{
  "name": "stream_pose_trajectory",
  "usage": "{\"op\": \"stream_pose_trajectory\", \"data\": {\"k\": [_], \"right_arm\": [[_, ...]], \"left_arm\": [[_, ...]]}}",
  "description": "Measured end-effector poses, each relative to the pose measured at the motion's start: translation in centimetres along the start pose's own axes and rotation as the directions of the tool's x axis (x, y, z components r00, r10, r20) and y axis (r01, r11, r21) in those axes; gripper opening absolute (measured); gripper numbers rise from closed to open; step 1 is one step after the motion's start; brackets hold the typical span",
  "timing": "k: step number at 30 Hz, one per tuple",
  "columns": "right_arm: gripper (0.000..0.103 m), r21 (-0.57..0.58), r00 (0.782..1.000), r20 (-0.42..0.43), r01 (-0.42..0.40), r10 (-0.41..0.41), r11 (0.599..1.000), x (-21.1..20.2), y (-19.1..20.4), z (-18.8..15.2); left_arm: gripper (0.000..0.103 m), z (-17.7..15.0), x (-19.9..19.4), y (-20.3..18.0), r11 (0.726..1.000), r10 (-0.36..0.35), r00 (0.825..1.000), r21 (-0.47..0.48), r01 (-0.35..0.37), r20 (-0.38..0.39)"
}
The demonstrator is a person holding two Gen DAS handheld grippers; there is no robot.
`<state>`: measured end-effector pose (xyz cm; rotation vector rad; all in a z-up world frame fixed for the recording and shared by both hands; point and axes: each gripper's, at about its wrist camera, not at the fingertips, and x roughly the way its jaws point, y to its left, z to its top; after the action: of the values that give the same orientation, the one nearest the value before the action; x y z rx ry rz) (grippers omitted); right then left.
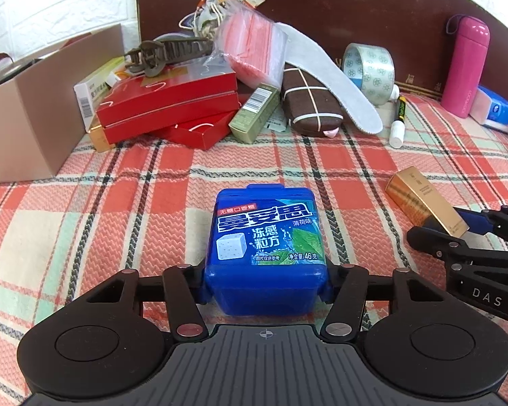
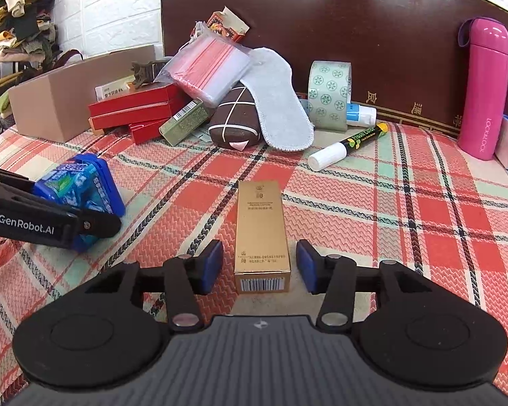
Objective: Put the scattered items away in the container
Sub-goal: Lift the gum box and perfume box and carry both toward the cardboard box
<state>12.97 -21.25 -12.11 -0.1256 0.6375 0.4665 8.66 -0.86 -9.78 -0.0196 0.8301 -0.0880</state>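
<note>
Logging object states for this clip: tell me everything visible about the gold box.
The gold box is a slim, glossy carton, seemingly cardboard, with small dark print on top and a barcode on its near end. It looks closed and undamaged. It lies flat on the plaid cloth, lengthwise between the fingers of the open right gripper; both blue pads flank it with visible gaps, so nothing grips it yet.
</note>
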Motion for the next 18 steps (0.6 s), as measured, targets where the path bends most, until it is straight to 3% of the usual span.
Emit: {"op": "stream_pose_trajectory", "data": {"k": [1,4,11,18], "right_arm": [[0.043,-0.003,1.000,0.000,-0.005,0.005,1.000,0.0,0.1,0.0],[0.035,-0.008,1.000,0.000,-0.007,0.007,1.000,-0.1,0.5,0.0],[0.034,0.008,1.000,-0.011,-0.028,0.029,1.000,-0.6,1.2,0.0],[0.034,0.028,0.992,-0.030,-0.124,0.125,0.992,-1.0,3.0,0.3]], "left_arm": [[0.057,-0.1,-0.1,0.2,1.000,-0.008,1.000,-0.003,0.008,0.003],[0.057,-0.3,-0.3,0.8,0.999,-0.036,0.999,-0.015,0.036,0.010],[0.057,-1.1,-1.6,2.6,0.996,-0.067,0.998,-0.053,0.067,0.013],[0.057,-2.2,-3.0,4.1,0.994,-0.076,0.997,-0.075,0.078,0.027]]}}
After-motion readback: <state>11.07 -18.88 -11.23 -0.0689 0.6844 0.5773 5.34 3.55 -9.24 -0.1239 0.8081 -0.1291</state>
